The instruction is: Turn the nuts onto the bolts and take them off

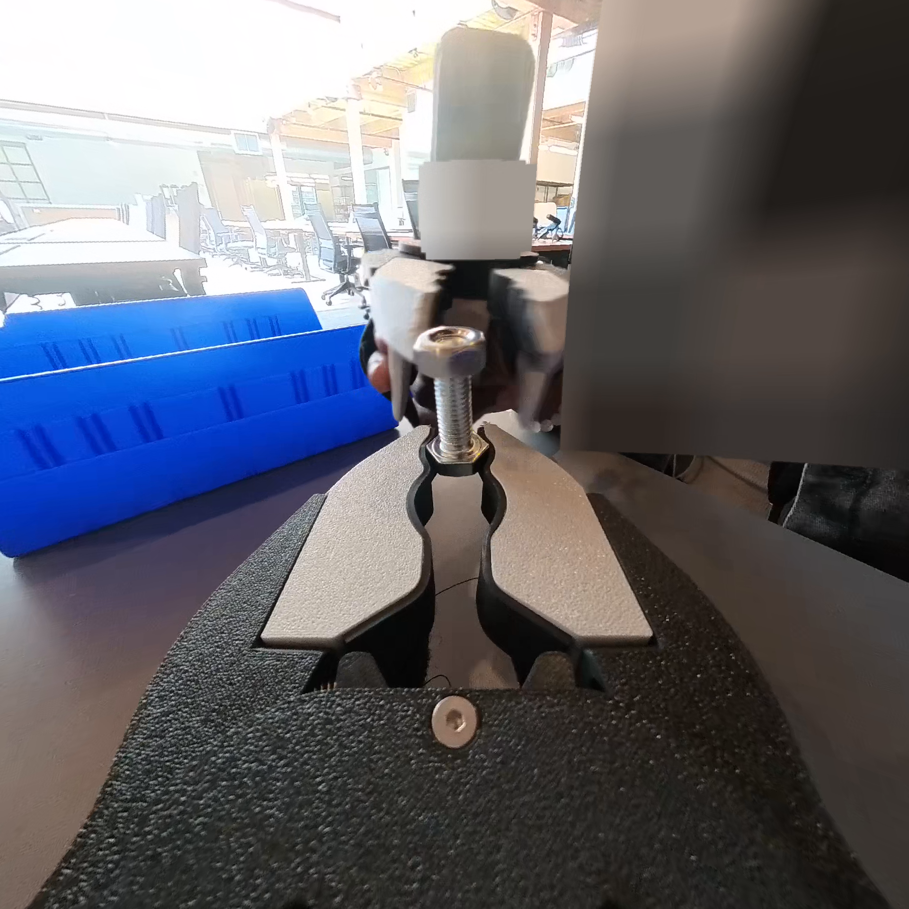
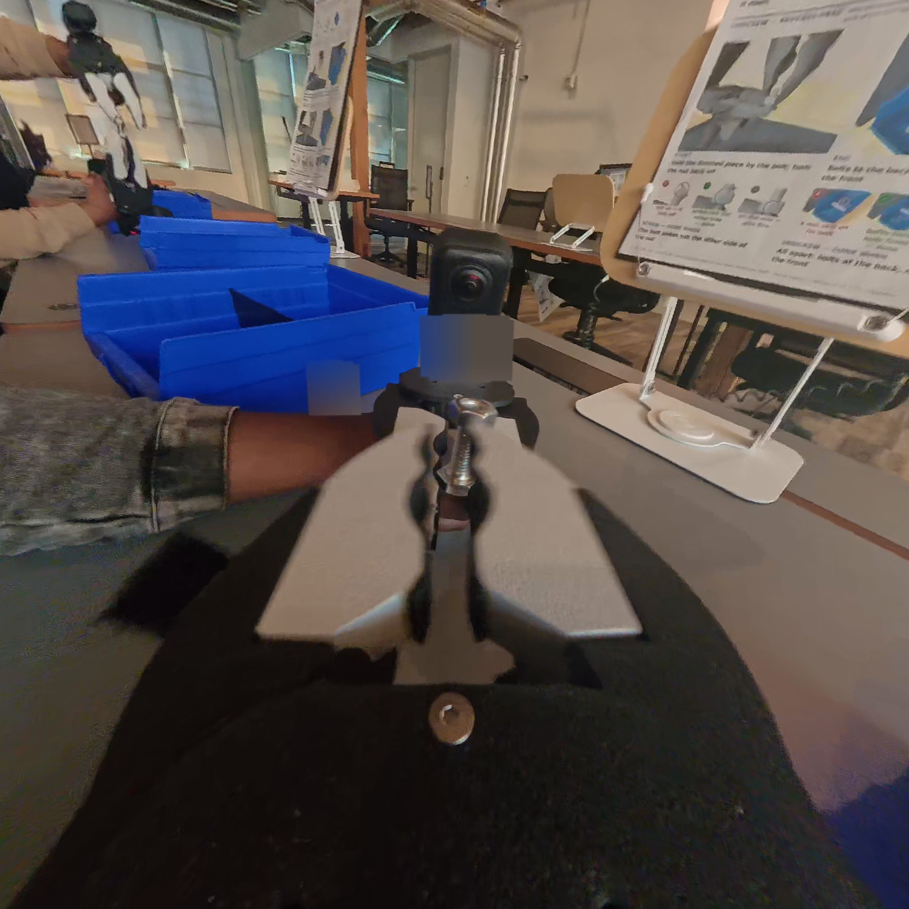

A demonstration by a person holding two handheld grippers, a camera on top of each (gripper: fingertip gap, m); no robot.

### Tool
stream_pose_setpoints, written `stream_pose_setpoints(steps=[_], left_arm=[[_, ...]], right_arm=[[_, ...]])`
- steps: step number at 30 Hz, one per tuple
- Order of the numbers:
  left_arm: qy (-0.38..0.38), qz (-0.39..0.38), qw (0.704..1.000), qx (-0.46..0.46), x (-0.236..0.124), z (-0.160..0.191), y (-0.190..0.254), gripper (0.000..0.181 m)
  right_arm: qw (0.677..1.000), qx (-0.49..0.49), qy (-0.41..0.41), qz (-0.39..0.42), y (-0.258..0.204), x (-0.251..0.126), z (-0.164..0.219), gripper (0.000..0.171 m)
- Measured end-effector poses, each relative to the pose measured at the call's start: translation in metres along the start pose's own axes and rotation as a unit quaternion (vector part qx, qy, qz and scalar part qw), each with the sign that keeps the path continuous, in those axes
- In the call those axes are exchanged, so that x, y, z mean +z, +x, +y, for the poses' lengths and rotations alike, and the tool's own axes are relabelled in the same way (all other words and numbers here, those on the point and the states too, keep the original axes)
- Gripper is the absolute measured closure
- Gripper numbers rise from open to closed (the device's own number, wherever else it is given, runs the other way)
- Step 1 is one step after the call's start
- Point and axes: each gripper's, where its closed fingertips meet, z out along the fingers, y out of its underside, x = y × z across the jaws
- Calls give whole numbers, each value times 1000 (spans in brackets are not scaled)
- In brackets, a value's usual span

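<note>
Gripping the bolt [image 1: 448, 413] by its head, your left gripper [image 1: 457, 442] is closed tight, low over the table [image 1: 123, 615]. The bolt stands straight up from its tips. The nut [image 1: 450, 350] sits at the very top of the thread, maybe only a turn or so on. Your right gripper [image 2: 456, 442] is at the nut, with a finger on each side. It is blurry, so I cannot tell if it is pinching the nut or just loose around it.

Watch out here. If you come at the nut tilted, it could jam on the thread. If the nut comes off while the grip is loose, it could drop and roll away (small nuts are hard to find). If you twist hard, the bolt could turn or slip in your left gripper.

Farther back are blue bins [image 1: 147, 442]. A sheet [image 2: 767, 162] on a stand has pictures and writing. I see no brand names.
</note>
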Motion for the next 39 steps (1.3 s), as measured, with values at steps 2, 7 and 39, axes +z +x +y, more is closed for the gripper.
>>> stream_pose_setpoints(steps=[2,7,39], left_arm=[[1,-1,1000,-2,0,0,0,166],[-3,-2,1000,-1,1,1,0,166],[1,0,1000,-4,0,0,0,166]], right_arm=[[1000,-14,19,-2,-2,-5,-5,171],[1000,11,17,6,4,-5,-3,161],[1000,5,21,2,4,-6,-6,171]])
